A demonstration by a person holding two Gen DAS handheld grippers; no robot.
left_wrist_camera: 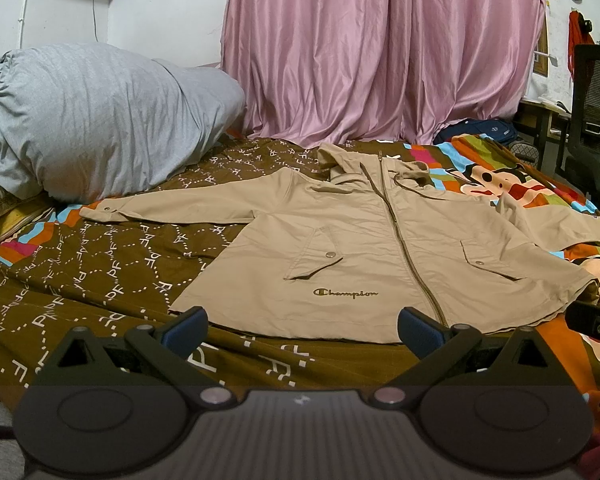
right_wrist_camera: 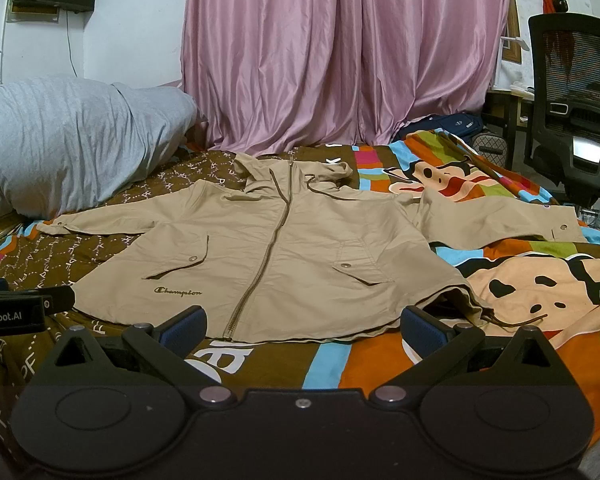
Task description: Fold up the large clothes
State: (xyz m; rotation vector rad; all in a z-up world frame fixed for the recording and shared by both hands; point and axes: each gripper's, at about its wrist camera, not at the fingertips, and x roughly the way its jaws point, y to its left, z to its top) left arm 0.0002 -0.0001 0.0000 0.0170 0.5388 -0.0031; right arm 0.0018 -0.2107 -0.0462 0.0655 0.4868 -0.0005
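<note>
A beige hooded zip jacket (left_wrist_camera: 340, 248) with a "Champion" logo lies flat, front up, on the bed, sleeves spread out to both sides; it also shows in the right wrist view (right_wrist_camera: 284, 264). My left gripper (left_wrist_camera: 302, 330) is open and empty, just in front of the jacket's hem near the left half. My right gripper (right_wrist_camera: 303, 330) is open and empty, in front of the hem near the zipper's bottom end. The right gripper's body shows at the right edge of the left wrist view (left_wrist_camera: 596, 320); the left gripper's body shows at the left edge of the right wrist view (right_wrist_camera: 16, 308).
The bed has a brown and colourful cartoon cover (left_wrist_camera: 100, 280). A big grey pillow (left_wrist_camera: 100, 120) lies at the back left. A pink curtain (left_wrist_camera: 380, 52) hangs behind. A black office chair (right_wrist_camera: 576, 120) and a dark bag (right_wrist_camera: 452, 124) stand at the right.
</note>
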